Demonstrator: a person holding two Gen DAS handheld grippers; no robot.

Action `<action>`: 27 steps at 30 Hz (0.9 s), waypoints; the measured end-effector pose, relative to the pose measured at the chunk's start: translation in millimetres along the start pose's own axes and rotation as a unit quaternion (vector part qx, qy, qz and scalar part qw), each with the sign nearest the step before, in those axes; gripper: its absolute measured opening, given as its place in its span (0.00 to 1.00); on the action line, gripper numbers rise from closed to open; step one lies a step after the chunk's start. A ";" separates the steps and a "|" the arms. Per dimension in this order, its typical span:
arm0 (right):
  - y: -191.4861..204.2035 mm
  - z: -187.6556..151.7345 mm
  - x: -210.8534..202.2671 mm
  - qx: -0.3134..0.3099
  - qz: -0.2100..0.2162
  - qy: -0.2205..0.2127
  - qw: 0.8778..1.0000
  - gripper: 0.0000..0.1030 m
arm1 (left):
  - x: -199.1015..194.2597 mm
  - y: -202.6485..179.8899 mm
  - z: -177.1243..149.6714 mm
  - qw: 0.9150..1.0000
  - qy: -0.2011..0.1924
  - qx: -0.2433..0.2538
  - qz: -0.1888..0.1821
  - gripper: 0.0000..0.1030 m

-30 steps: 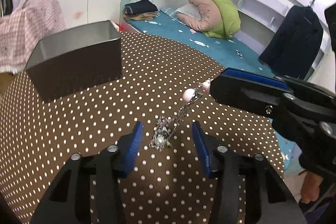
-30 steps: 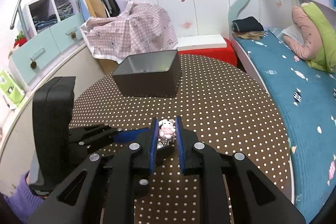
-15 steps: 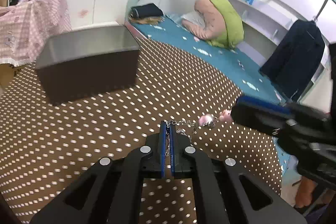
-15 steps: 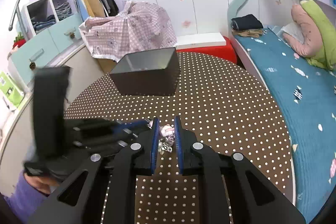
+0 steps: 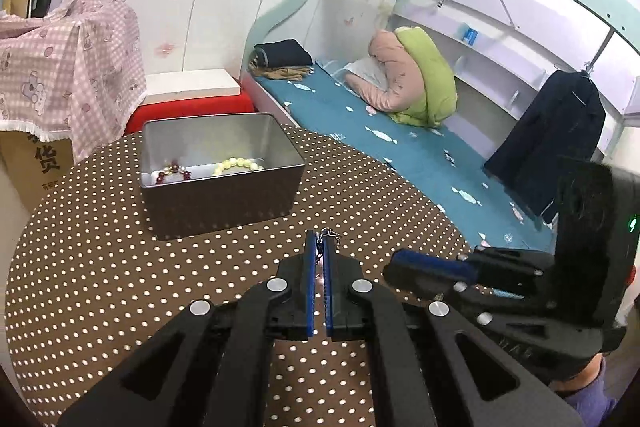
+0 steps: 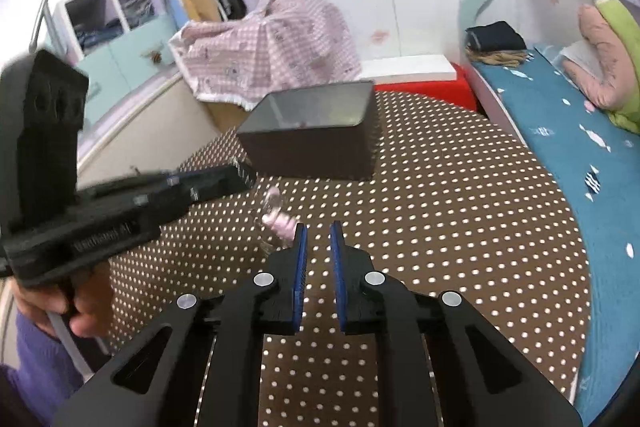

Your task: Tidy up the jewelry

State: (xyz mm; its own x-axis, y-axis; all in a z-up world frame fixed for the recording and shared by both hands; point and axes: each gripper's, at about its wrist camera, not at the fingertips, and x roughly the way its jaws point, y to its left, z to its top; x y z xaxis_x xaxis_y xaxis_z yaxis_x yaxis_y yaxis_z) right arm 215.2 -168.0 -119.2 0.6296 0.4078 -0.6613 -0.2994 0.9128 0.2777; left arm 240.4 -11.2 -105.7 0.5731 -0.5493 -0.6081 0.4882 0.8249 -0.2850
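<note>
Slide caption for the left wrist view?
Left tool pinching a chain bracelet before a metal tin.

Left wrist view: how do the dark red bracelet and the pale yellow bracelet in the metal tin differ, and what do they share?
Colour: the dark red bracelet has deep red beads, the pale yellow bracelet creamy ones. Mix: the red includes a few lighter beads; the yellow looks uniform. Place: red lies left in the metal tin, yellow nearer the middle. Both are beaded and rest on its floor.
</note>
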 end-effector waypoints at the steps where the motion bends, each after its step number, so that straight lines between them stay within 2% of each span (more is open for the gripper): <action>1: 1.4 -1.5 3.9 0.000 0.004 0.003 1.000 0.14 | -0.3 2.5 -0.7 1.000 0.004 -0.001 0.000 0.02; 3: 4.2 -4.6 11.4 -0.002 0.009 0.012 1.000 0.19 | 0.9 8.3 -2.9 1.000 0.012 -0.003 0.000 0.02; 5: 8.1 -8.3 20.1 -0.007 0.004 0.025 1.000 0.37 | 4.4 13.0 -8.3 1.000 0.023 -0.006 0.000 0.02; 6: 10.2 -10.9 23.3 -0.013 -0.004 0.029 0.999 0.39 | 7.2 15.8 -11.4 0.999 0.032 -0.009 0.006 0.02; 11: 9.2 -23.8 23.6 -0.036 -0.029 0.044 0.998 0.40 | 10.3 29.8 -26.7 0.998 0.049 -0.025 0.015 0.02; 17: -1.2 -32.4 27.3 -0.031 -0.048 0.055 0.997 0.40 | -1.6 35.7 -29.4 0.999 0.036 -0.036 0.010 0.02; 20: 0.0 -31.6 26.9 -0.032 -0.043 0.050 0.997 0.40 | -4.8 34.6 -28.4 0.999 0.035 -0.031 -0.001 0.02; 27: 28.5 -24.0 39.7 -0.068 -0.014 0.058 0.996 0.40 | 7.9 58.2 -45.6 0.995 0.072 -0.058 0.029 0.02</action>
State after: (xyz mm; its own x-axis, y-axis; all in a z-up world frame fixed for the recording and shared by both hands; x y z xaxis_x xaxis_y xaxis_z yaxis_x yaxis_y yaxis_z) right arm 214.5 -126.3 -154.3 0.5550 0.3697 -0.7452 -0.3828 0.9088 0.1658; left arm 243.4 38.6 -160.8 0.4930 -0.4832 -0.7236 0.3736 0.8686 -0.3255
